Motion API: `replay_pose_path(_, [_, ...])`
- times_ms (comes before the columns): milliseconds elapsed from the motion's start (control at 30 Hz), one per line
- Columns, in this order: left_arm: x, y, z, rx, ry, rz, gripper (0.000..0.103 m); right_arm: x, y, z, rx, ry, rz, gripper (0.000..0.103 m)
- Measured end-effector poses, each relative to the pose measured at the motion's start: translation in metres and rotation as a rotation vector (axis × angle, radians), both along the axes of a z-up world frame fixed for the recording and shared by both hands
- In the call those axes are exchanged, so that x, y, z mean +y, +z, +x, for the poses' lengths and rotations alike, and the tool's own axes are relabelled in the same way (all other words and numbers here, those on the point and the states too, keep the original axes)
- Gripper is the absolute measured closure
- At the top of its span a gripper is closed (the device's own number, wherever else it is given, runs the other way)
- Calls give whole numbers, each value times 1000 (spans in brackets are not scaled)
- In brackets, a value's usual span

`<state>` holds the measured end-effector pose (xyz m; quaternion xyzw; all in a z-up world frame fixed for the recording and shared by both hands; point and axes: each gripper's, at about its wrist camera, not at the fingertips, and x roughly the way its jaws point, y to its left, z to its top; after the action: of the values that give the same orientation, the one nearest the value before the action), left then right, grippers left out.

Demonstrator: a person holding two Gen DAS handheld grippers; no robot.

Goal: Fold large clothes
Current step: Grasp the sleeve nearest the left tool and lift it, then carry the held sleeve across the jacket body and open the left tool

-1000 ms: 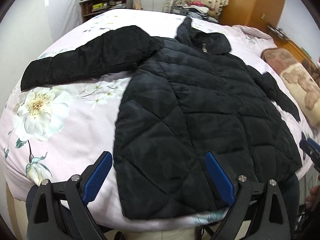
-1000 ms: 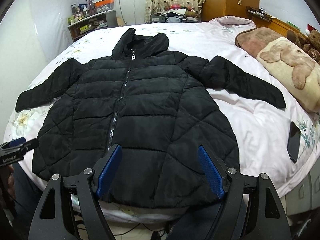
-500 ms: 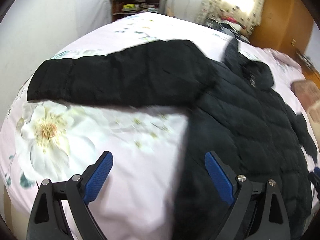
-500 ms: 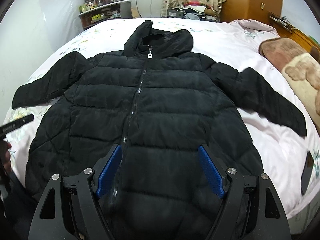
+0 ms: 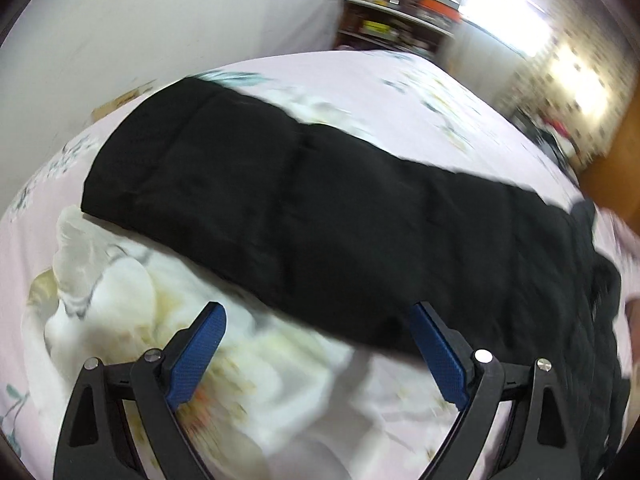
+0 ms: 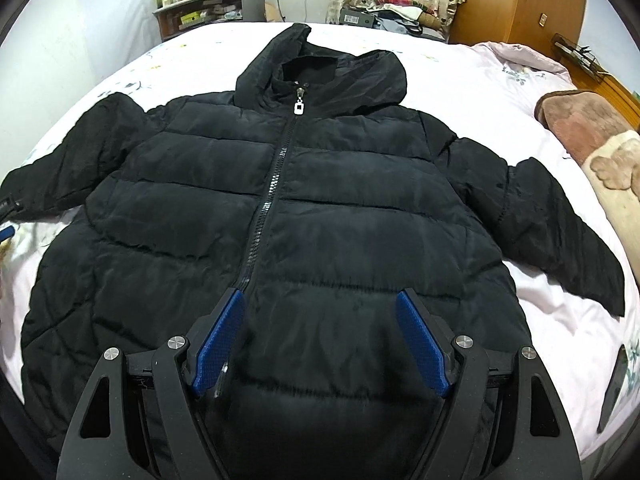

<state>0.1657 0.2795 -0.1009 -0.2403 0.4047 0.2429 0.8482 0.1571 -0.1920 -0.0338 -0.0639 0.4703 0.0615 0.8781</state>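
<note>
**Black jacket flat on the bed, both grippers spread**

The jacket (image 6: 304,208) lies zipped, face-up on the floral bedsheet (image 5: 400,92). Right gripper (image 6: 320,344) hovers over its lower middle, fingers apart — empty. Left gripper (image 5: 316,356), also gaping, sits just below the outstretched sleeve (image 5: 280,200) at mid-frame.

Matt black quilted jacket (image 6: 320,208) with glossy zipper (image 6: 276,176), soft floral cotton bedsheet (image 5: 400,84), textured blue tong pads (image 6: 424,350)

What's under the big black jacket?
The black jacket lies flat on a bed sheet, pink with flowers, which shows all around it. Whatever is directly beneath the jacket is covered, so it cannot be seen.
</note>
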Motion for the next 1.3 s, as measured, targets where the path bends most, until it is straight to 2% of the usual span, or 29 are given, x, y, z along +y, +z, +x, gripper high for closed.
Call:
replay_pose_path(133, [16,-6,0,-28,55,-9,9,-1,-5,9,4,-6,-4,25])
replay_pose_path(233, [14,-8,7,-1,53,49,24,-3,-7,13,8,-12,-10,25])
replay_pose_path(300, [17,-8,15,16,33,74,49,-7,-8,14,9,-21,-16,25])
replay_pose_path(333, [16,-6,19,21,16,77,58,-8,-9,14,7,-28,-22,25])
replay_pose_path(367, [15,-4,23,22,-2,74,73,-10,-8,14,3,-37,-31,25])
replay_pose_path(400, [15,-1,25,29,-4,88,81,-12,-8,14,0,-42,-34,25])
replay_pose_path(467, [11,9,27,30,-22,103,88,-15,-7,13,-1,-44,-33,25])
replay_pose_path(600, [7,41,22,-22,-58,103,91,-17,-6,7,-3,-37,-53,25])
replay_pose_path(767, [-21,110,10,-147,-162,128,91,-29,2,-6,-12,-55,-31,25])
replay_pose_path(900, [-57,169,6,-254,-277,131,91,-42,13,-18,-27,-71,3,25])
replay_pose_path(1033, [-109,211,19,-326,-420,121,92,-60,22,-26,-41,-105,35,25])
replay_pose_path(1167, [-167,227,40,-357,-560,89,92,-80,28,-33,-46,-135,93,25])
replay_pose_path(1300, [-231,215,64,-340,-688,49,92,-101,28,-37,-42,-153,144,25])
